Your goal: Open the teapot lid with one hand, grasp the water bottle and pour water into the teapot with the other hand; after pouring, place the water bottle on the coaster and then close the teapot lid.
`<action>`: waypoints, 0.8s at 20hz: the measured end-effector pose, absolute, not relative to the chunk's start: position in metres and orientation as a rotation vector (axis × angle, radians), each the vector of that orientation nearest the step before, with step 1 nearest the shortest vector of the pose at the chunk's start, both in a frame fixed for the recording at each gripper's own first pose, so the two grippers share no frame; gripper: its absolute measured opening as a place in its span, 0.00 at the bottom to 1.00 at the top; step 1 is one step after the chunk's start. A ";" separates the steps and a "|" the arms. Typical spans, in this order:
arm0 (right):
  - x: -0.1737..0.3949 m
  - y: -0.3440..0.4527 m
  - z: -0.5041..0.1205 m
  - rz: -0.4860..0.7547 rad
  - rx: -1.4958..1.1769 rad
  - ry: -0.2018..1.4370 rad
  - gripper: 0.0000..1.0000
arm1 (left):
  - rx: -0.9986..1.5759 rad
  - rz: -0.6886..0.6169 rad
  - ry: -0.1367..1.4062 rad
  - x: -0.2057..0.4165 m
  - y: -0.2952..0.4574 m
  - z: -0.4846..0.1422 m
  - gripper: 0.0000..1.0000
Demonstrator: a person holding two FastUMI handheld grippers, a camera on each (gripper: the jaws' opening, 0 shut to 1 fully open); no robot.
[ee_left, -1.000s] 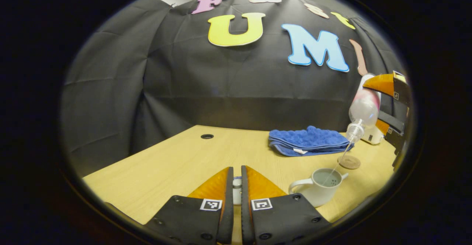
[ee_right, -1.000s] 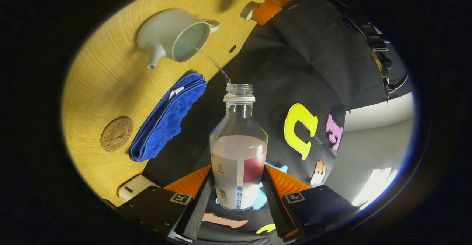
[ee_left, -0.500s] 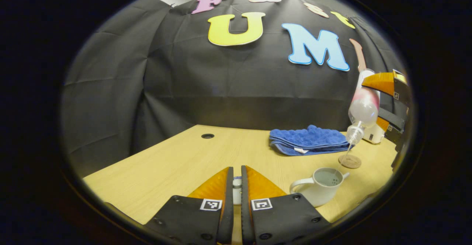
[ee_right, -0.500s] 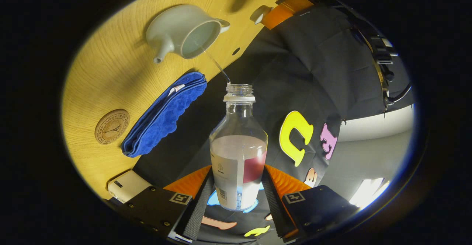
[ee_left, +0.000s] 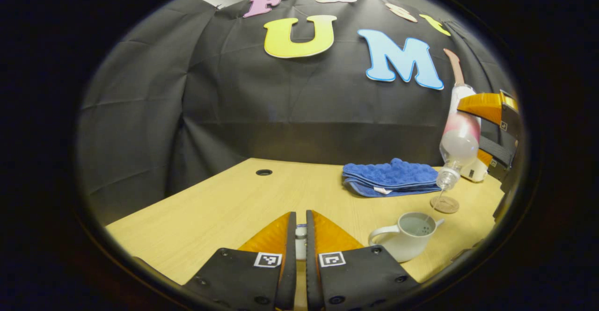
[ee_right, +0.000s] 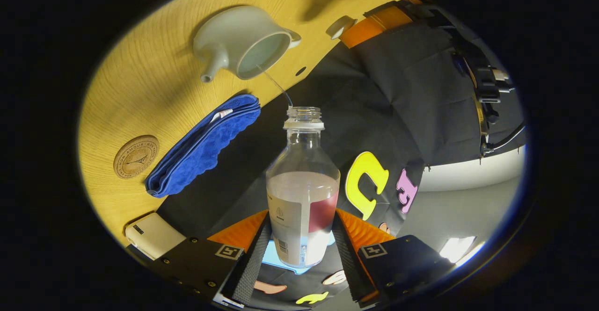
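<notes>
A white teapot [ee_left: 406, 240] stands open on the wooden table [ee_left: 224, 208], with water inside. My left gripper [ee_left: 301, 218] is shut on the small white lid [ee_left: 301, 244], held low over the table left of the pot. In the right gripper view, my right gripper [ee_right: 302, 222] is shut on the clear water bottle [ee_right: 302, 194], which is tipped neck down. A thin stream runs from its mouth into the teapot [ee_right: 243, 39]. The left gripper view has the bottle [ee_left: 459, 135] above and right of the pot. A round cork coaster [ee_left: 444, 204] lies behind the pot.
A folded blue cloth [ee_left: 390, 177] lies at the back of the table, left of the coaster. A white box [ee_left: 472, 173] sits at the back right. A cable hole [ee_left: 264, 172] is at the back left. The booth's black wall stands close behind.
The bottle has tipped steeper, its neck lower and nearer the pot. The stream keeps running. The left gripper and the lid have stayed still.
</notes>
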State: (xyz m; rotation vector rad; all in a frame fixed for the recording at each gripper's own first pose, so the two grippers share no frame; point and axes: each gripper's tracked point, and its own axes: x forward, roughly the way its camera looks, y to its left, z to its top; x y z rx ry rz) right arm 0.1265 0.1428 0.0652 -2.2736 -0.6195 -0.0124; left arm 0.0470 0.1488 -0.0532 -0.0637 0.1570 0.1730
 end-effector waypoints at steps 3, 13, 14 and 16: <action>0.125 0.145 0.065 -0.005 -2.292 -0.645 0.76 | -0.062 0.175 0.158 0.047 0.149 -0.054 0.16; 0.128 0.131 0.043 0.089 -2.110 -0.511 0.76 | -0.062 0.177 0.159 0.047 0.149 -0.054 0.15; 0.128 0.129 0.038 0.105 -2.075 -0.487 0.74 | -0.063 0.177 0.160 0.047 0.149 -0.054 0.16; 0.125 0.125 0.030 0.130 -1.995 -0.435 0.76 | -0.063 0.178 0.160 0.047 0.149 -0.054 0.16</action>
